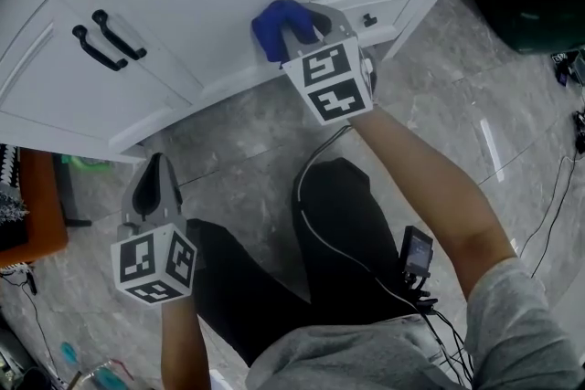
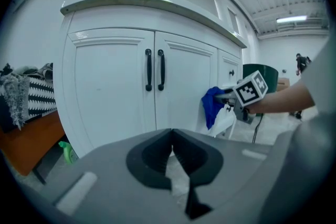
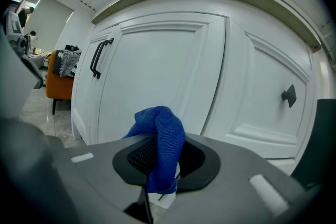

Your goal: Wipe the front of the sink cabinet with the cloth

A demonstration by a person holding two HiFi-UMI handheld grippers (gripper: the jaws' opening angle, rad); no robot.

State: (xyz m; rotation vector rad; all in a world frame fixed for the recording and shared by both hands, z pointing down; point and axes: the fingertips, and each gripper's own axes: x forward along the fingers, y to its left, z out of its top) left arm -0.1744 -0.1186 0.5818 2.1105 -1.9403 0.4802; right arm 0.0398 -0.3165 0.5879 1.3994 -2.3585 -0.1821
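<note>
cloth (image 1: 277, 23) before cabinet (image 1: 196, 9); left gripper (image 1: 156, 164) behind (apart)

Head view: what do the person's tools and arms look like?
Left tool and right tool are grey with dark-lined jaws, each bearing a white cube of black square markers. A thin cable runs back from the right one. Short grey sleeve.
</note>
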